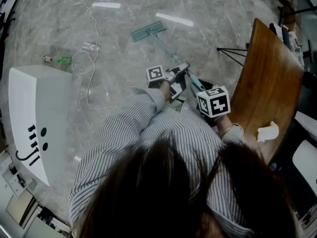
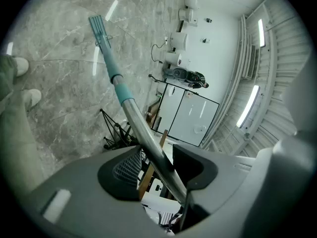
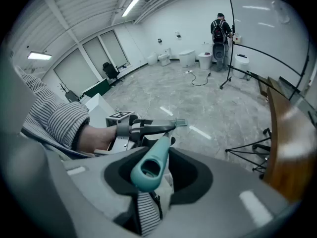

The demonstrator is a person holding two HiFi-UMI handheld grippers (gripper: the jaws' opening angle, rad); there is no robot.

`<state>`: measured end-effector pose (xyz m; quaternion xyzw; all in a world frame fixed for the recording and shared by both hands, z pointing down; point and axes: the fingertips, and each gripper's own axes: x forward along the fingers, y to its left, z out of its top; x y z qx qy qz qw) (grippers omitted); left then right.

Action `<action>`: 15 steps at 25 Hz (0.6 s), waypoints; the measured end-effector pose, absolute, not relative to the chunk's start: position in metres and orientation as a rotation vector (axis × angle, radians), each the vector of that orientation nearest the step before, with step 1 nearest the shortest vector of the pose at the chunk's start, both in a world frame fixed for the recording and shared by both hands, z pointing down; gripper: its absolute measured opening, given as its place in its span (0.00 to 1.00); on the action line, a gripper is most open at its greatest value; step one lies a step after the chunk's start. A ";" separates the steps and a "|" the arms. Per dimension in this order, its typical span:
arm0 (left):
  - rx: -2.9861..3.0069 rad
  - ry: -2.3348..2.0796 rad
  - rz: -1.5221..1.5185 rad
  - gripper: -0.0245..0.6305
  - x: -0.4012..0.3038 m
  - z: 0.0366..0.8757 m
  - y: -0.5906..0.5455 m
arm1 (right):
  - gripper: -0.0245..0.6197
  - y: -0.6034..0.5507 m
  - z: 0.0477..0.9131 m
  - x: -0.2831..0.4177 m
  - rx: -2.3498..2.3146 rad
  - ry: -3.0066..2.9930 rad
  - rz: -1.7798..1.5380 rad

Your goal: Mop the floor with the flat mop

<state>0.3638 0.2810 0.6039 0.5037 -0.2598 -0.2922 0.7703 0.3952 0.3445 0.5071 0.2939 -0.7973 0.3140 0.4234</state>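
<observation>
The flat mop has a teal head [image 1: 148, 31] lying on the grey marble floor [image 1: 124, 14] ahead of me, with its pole [image 1: 168, 53] slanting back toward my body. My left gripper [image 1: 179, 74] is shut on the metal part of the pole [image 2: 148, 143], which runs between its jaws toward the mop head [image 2: 99, 26]. My right gripper [image 1: 203, 88] sits lower and nearer me, shut on the teal grip end [image 3: 151, 165] of the handle. In the right gripper view the left gripper [image 3: 146, 128] shows just ahead, with the mop head [image 3: 181, 123] beyond it.
A white cabinet [image 1: 34, 118] stands at the left, with a loose cable [image 1: 86, 63] on the floor beside it. A wooden table [image 1: 267, 88] with crumpled paper [image 1: 268, 131] is at the right, black tripod legs [image 1: 233, 51] next to it. A person [image 3: 219, 33] stands far off.
</observation>
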 end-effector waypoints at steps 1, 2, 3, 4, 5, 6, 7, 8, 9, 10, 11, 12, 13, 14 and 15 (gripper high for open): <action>1.090 -0.565 -0.632 0.32 0.364 0.603 0.282 | 0.23 0.345 0.507 0.396 0.734 -1.996 0.785; 1.088 -0.567 -0.629 0.32 0.365 0.603 0.283 | 0.23 0.346 0.506 0.396 0.732 -1.997 0.785; 1.087 -0.569 -0.625 0.32 0.365 0.602 0.285 | 0.23 0.347 0.506 0.396 0.731 -1.997 0.786; 1.085 -0.572 -0.621 0.32 0.366 0.602 0.286 | 0.23 0.347 0.505 0.397 0.731 -1.998 0.788; 1.086 -0.574 -0.616 0.32 0.367 0.601 0.286 | 0.23 0.348 0.505 0.397 0.731 -1.999 0.789; 1.087 -0.576 -0.614 0.32 0.367 0.601 0.287 | 0.23 0.348 0.504 0.397 0.730 -1.999 0.788; 1.088 -0.578 -0.615 0.32 0.367 0.600 0.287 | 0.23 0.348 0.504 0.397 0.727 -2.000 0.786; 1.089 -0.581 -0.617 0.32 0.366 0.600 0.287 | 0.23 0.348 0.504 0.397 0.725 -2.002 0.783; 1.090 -0.583 -0.619 0.32 0.366 0.600 0.286 | 0.23 0.347 0.504 0.396 0.722 -2.004 0.780; 1.091 -0.584 -0.621 0.32 0.365 0.600 0.285 | 0.23 0.347 0.504 0.396 0.721 -2.007 0.780; 1.094 -0.585 -0.623 0.32 0.365 0.600 0.285 | 0.23 0.346 0.504 0.396 0.722 -2.011 0.783; 1.096 -0.585 -0.624 0.32 0.366 0.601 0.284 | 0.23 0.345 0.505 0.396 0.724 -2.015 0.790; 1.098 -0.585 -0.624 0.32 0.367 0.602 0.282 | 0.23 0.344 0.505 0.397 0.728 -2.019 0.801; 1.101 -0.585 -0.624 0.33 0.368 0.602 0.281 | 0.24 0.342 0.506 0.399 0.733 -2.023 0.812; 1.105 -0.587 -0.624 0.33 0.369 0.602 0.279 | 0.24 0.340 0.507 0.401 0.737 -2.026 0.821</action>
